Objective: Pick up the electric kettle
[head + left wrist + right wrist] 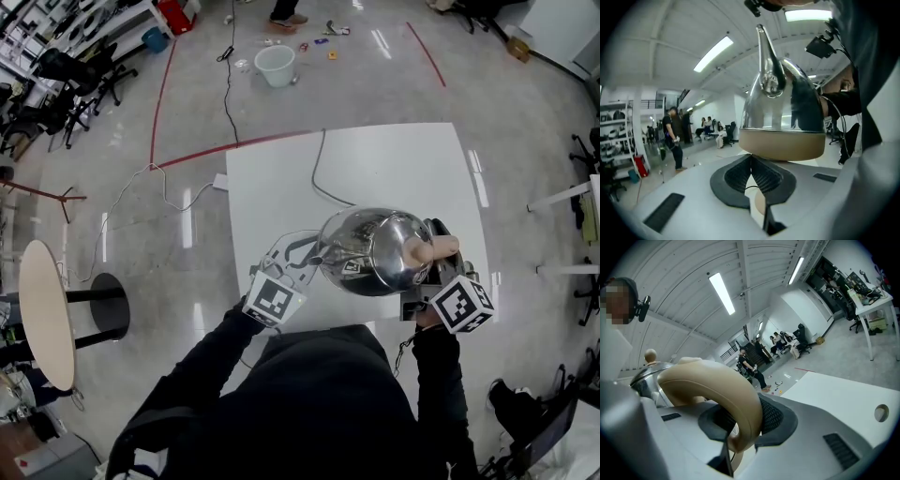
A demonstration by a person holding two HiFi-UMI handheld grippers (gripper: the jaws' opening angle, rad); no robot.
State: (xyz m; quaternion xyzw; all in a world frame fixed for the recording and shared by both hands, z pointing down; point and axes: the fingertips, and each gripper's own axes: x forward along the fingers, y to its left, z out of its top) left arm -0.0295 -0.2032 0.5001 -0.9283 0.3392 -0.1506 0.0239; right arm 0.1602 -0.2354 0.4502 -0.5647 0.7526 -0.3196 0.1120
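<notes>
The electric kettle (375,248) is shiny steel with a beige base and a beige handle, and hangs over the near part of the white table (375,155). My right gripper (433,255) is shut on the beige handle (717,390), which arches between its pads. My left gripper (305,255) is at the kettle's left side, below the spout. Its jaws are shut with nothing between them. In the left gripper view the kettle's beige base (783,143) sits just above the left gripper's (751,171) closed tips; I cannot tell whether they touch.
A grey cable (319,178) runs across the table's far half. On the floor beyond stand a white bucket (275,66) and small litter, with a round side table (45,314) at the left. Chairs and desks line the room's edges; several people stand far off.
</notes>
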